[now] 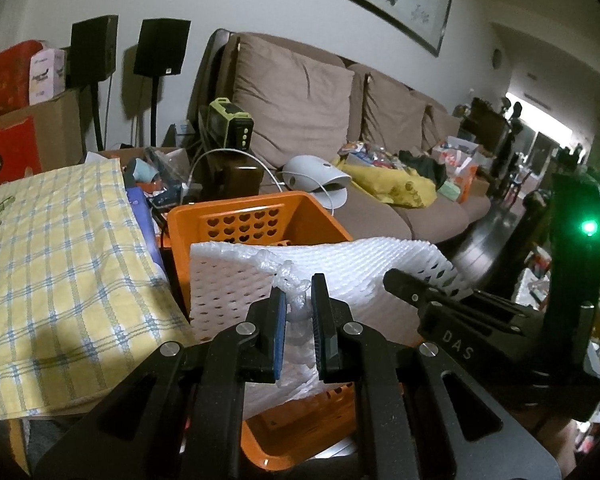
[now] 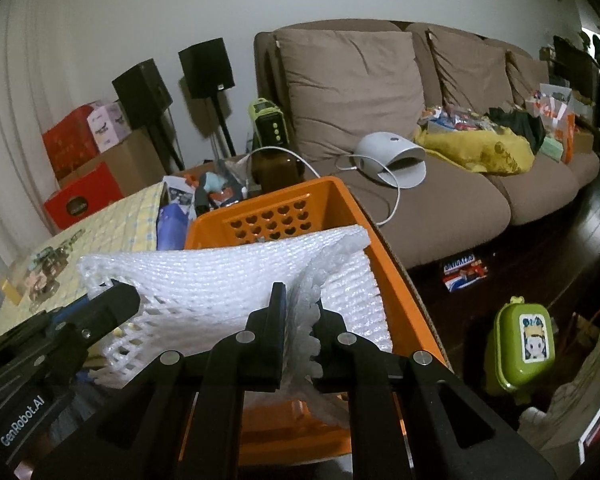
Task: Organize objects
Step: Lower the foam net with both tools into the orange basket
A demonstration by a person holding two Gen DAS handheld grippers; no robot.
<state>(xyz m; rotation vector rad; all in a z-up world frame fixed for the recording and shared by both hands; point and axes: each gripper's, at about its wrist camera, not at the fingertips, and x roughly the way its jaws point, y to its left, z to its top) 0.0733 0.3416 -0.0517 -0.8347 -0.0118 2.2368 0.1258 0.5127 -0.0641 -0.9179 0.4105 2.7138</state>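
A white foam net sheet is stretched over an orange basket with heart-shaped holes. My left gripper is shut on a bunched fold of the sheet at its near edge. In the right wrist view the same sheet sags into the basket, and my right gripper is shut on its scalloped near edge. Each gripper shows in the other's view: the right gripper at the sheet's right corner, the left gripper at its left corner.
A yellow checked cloth covers the table left of the basket, with clutter behind it. A brown sofa carries a white device and a yellow bag. On the dark floor lie a green lunch box and a Snickers pack.
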